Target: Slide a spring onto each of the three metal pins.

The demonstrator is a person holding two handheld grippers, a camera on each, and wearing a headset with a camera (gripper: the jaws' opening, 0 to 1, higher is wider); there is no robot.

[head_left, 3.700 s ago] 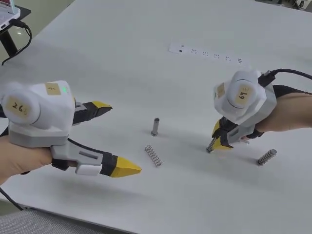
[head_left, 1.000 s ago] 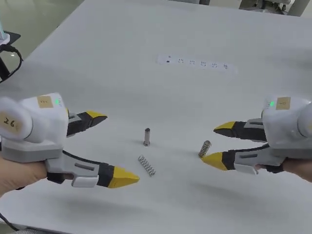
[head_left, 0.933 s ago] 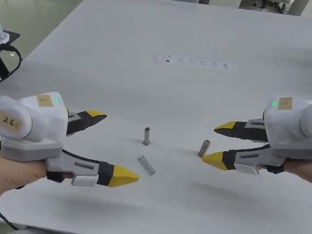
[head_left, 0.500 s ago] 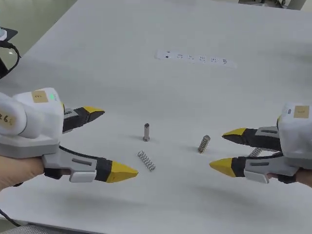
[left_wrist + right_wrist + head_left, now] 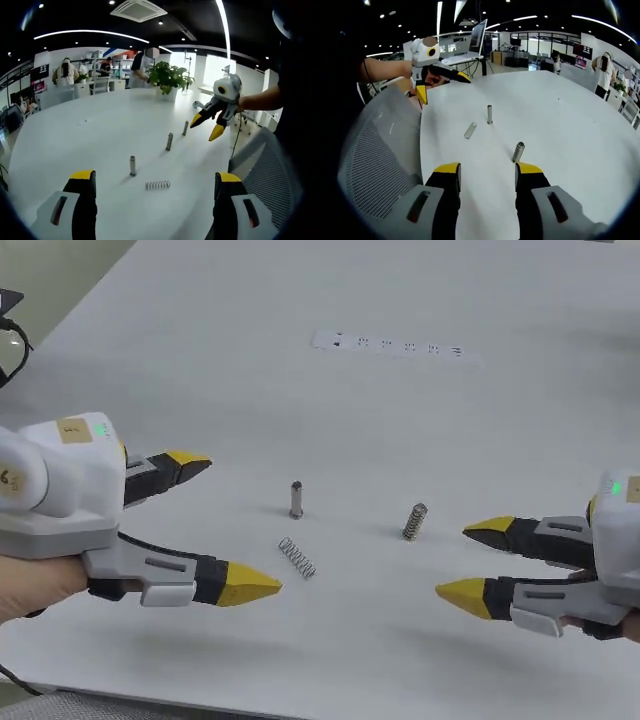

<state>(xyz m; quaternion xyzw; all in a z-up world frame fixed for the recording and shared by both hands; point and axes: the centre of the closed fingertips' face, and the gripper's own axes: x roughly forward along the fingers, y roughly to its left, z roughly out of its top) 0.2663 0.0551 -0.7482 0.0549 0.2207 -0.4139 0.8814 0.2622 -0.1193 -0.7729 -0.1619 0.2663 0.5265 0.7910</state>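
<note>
While both pairs hovered over the white worktop [image 5: 180, 330], neither held anything. The left tongs [image 5: 230, 523] stood wide apart, their yellow tips pointing in from the left of the head view. The right tongs [image 5: 464, 561] were parted too, but more narrowly, and pointed in from the right.

Between them, a bare pin [image 5: 296, 499] stood upright on the worktop. A loose spring [image 5: 297, 557] lay flat just in front of it, near but not touching. To the right, an upright spring [image 5: 414, 521] leaned slightly, apart from the right tongs' tips; it seemed to sit on a pin, though the pin itself could not be made out.

In the left gripper view, the pin [image 5: 132, 165] and the lying spring [image 5: 158, 185] sat between the jaws' lines, with the upright spring [image 5: 169, 141] beyond. A second upright spring [image 5: 185, 128] stood farther off, near the right tongs [image 5: 205, 130].

A white power strip [image 5: 395, 345] lay well behind everything.
</note>
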